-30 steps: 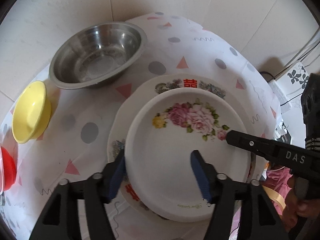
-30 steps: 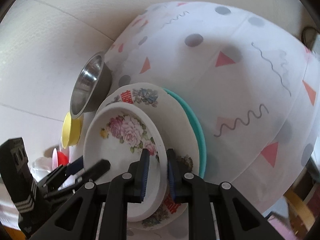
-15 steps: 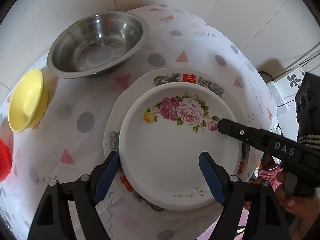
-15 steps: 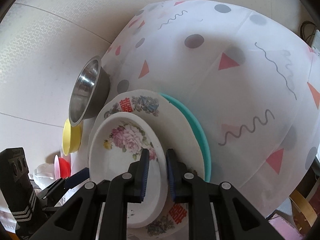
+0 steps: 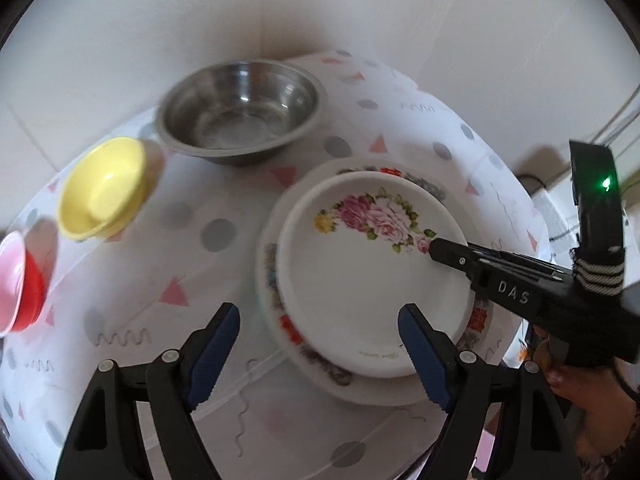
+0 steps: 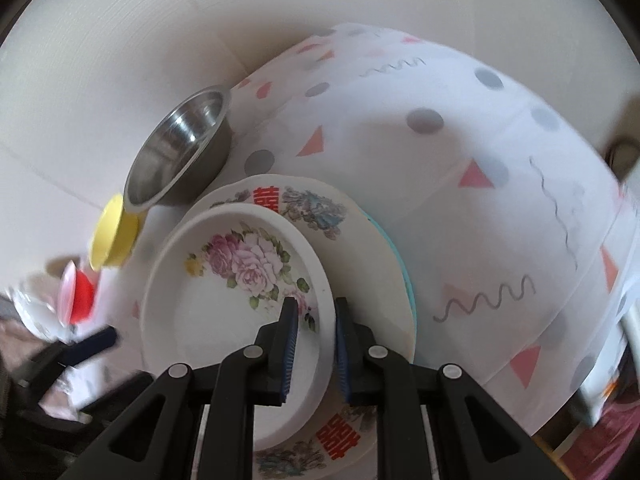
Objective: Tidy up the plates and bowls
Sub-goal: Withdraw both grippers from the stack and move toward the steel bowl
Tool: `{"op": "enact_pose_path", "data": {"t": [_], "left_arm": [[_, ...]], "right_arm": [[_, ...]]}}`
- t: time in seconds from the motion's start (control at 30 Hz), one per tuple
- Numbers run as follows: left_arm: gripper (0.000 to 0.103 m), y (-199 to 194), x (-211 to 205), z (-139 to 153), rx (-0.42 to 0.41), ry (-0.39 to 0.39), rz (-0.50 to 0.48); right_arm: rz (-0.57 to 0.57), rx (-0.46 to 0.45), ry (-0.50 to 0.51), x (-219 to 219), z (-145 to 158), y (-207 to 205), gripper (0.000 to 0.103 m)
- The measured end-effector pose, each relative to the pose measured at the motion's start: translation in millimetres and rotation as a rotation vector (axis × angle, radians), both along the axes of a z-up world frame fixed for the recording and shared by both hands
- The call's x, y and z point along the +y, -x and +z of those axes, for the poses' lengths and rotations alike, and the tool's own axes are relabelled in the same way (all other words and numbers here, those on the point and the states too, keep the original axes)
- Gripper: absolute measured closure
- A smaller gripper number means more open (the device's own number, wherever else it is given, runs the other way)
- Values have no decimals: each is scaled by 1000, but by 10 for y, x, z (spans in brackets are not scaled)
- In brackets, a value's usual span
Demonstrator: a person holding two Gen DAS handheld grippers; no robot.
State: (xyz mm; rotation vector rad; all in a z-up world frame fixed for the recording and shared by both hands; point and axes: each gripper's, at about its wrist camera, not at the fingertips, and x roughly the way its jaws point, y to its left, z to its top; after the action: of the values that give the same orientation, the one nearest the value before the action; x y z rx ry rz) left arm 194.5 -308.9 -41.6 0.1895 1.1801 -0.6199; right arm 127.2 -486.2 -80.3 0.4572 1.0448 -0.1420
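Note:
A white deep plate with pink roses [image 5: 360, 288] [image 6: 224, 308] sits in a larger plate with red characters [image 5: 276, 304] [image 6: 352, 236]; a teal plate's rim [image 6: 406, 280] peeks from under both. My right gripper [image 6: 316, 320] is shut on the rose plate's rim, one pad inside and one outside; the left wrist view shows the right gripper [image 5: 444, 250] coming in from the right. My left gripper [image 5: 318, 348] hangs open above the stack's near-left edge and touches nothing. A steel bowl [image 5: 240, 112] [image 6: 180, 148], a yellow bowl [image 5: 104, 188] [image 6: 112, 236] and a red bowl [image 5: 24, 280] [image 6: 82, 296] stand further left.
Everything rests on a round table under a white cloth with grey dots and pink triangles [image 5: 184, 240] [image 6: 500, 220], in front of a pale tiled wall. Cables and a white power strip [image 5: 560, 216] lie off the table's right edge. A person's hand [image 5: 580, 396] holds the right gripper.
My left gripper's jaws widened from around the rose plate's near rim, and it drew back and to the left. My right gripper rolled and kept its hold on the rim.

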Motion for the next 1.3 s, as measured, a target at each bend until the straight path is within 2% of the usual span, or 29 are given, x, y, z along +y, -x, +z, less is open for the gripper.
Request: {"op": "enact_pose_path", "data": {"t": [0.1,0.3,0.4,0.57,0.73,0.97,1.1,1.2,1.3], "left_arm": [[21,-11,239,-14,-10,23,62],[21,-85,612,-168,49,18,177],[21,-52,709,-204,50,13,205],[21,-16,786,-241,52,-5,215],[21,12,821,-242,58,0,222],[21,33,800,-253,68,4,211],[21,53,813,-244,58,-2,212],[21,52,828,-246,54,-4,219],[21,44,838,-247,51,-11,219]], "right_arm": [[47,-22,49,60,-12,8,85],[81,-23,98,103,-14,-7,84],[89,-22,111,123,-18,-11,83],[89,-13,117,131,-5,-23,83],[94,9,170,187,28,-42,83],[124,29,319,358,72,-55,83],[157,55,466,501,97,-81,82],[170,61,485,525,105,-80,77],[164,69,503,515,122,-85,77]]}}
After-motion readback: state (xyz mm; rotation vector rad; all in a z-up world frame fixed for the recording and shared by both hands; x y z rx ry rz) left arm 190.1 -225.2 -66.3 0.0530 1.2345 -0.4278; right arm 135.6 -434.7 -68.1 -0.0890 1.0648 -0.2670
